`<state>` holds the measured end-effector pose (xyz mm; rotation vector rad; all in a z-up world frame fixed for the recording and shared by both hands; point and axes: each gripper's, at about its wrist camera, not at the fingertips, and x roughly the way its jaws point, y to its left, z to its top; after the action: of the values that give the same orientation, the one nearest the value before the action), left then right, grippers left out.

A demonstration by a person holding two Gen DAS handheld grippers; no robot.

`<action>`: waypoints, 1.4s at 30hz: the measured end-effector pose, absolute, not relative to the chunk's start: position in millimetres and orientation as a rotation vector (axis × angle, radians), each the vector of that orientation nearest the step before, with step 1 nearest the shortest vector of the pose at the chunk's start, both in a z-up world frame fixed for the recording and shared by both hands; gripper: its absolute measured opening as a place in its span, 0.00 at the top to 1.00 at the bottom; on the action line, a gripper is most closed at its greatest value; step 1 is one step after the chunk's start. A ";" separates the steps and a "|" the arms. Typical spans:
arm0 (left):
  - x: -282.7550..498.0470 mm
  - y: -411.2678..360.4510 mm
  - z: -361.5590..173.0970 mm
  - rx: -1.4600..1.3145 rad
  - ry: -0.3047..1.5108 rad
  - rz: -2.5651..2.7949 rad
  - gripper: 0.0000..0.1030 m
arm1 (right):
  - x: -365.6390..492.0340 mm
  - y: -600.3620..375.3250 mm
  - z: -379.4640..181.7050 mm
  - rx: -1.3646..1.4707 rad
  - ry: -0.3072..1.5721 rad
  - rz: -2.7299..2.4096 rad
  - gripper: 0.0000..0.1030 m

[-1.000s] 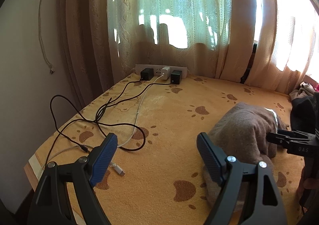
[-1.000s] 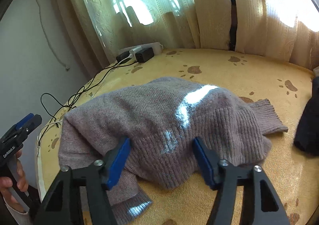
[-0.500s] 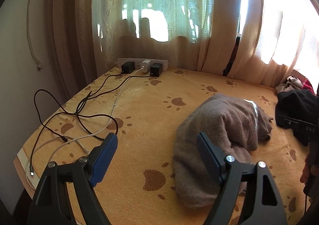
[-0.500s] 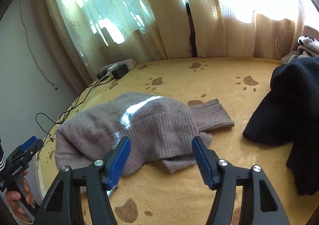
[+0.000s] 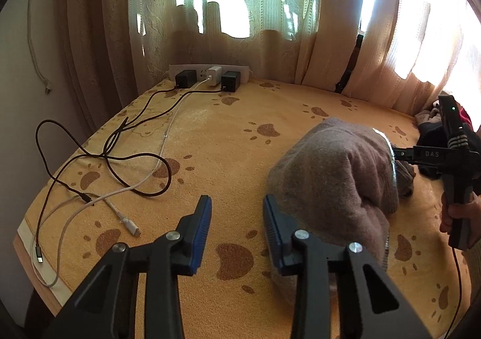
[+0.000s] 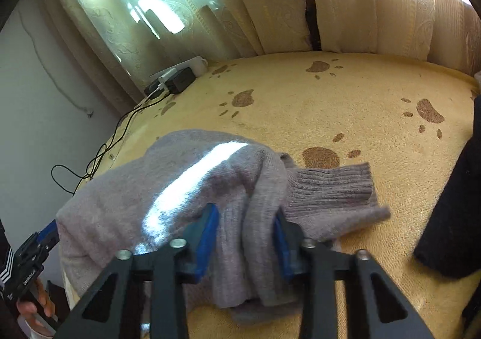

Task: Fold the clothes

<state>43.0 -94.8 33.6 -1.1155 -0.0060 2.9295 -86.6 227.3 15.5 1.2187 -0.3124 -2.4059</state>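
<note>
Grey-brown knitted sweater (image 6: 192,188) is bunched between the closed right gripper (image 6: 245,236) fingers — the empty, half-open left gripper (image 5: 237,218) sits just left of it.

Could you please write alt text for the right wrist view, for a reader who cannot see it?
The right tongs grip a bunched fold of a grey knitted sweater on a yellow paw-print blanket. A dark garment lies at the right edge; chargers and curtains sit behind.
</note>
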 end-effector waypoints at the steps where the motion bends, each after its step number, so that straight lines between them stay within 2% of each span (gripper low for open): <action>1: 42.6 -92.8 34.6 -1.110 0.010 2.931 0.61 | -78.6 229.6 18.3 1.194 -0.322 -2.402 0.84; 3: 43.1 -87.4 37.0 -1.094 0.044 2.940 0.61 | -59.2 236.4 27.5 1.136 -0.336 -2.392 0.93; 7: 45.3 -79.0 42.6 -1.057 0.062 2.928 0.61 | -10.7 255.6 48.2 1.041 -0.369 -2.398 0.93; 15: 47.0 -68.6 40.2 -1.055 0.013 2.867 0.61 | 52.0 284.2 66.7 1.016 -0.309 -2.503 0.94; 22: 50.6 -79.7 39.8 -1.054 -0.051 2.855 0.61 | 13.9 311.4 50.4 1.160 -0.435 -2.562 0.93; 28: 46.6 -91.6 41.1 -1.046 -0.042 2.897 0.61 | -17.1 335.0 19.8 1.440 -0.387 -2.659 0.93; 34: 39.4 -82.8 39.4 -1.044 -0.026 2.876 0.60 | -27.2 378.0 7.7 1.504 -0.568 -2.698 0.93; 35: 38.8 -79.4 39.3 -1.040 -0.009 2.874 0.60 | -25.2 376.6 10.3 1.486 -0.553 -2.701 0.92; 36: 37.9 -75.6 39.7 -1.037 0.009 2.874 0.60 | -23.0 373.2 13.1 1.489 -0.504 -2.726 0.85; 38: 35.9 -69.8 40.3 -1.030 0.031 2.869 0.59 | -17.6 368.3 17.1 1.464 -0.473 -2.720 0.51; 39: 35.1 -67.9 40.5 -1.026 0.034 2.867 0.58 | -14.5 366.7 18.4 1.439 -0.486 -2.693 0.18; 40: 34.4 -66.3 40.7 -1.023 0.034 2.863 0.58 | -11.4 365.0 19.7 1.415 -0.498 -2.667 0.10; 42: 33.4 -63.5 41.1 -1.016 0.036 2.860 0.57 | -4.1 361.3 24.9 1.388 -0.484 -2.667 0.10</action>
<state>33.4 -63.5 41.1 -1.0159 0.0358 2.8595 -4.1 361.3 24.9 1.3878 -0.4839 -2.6666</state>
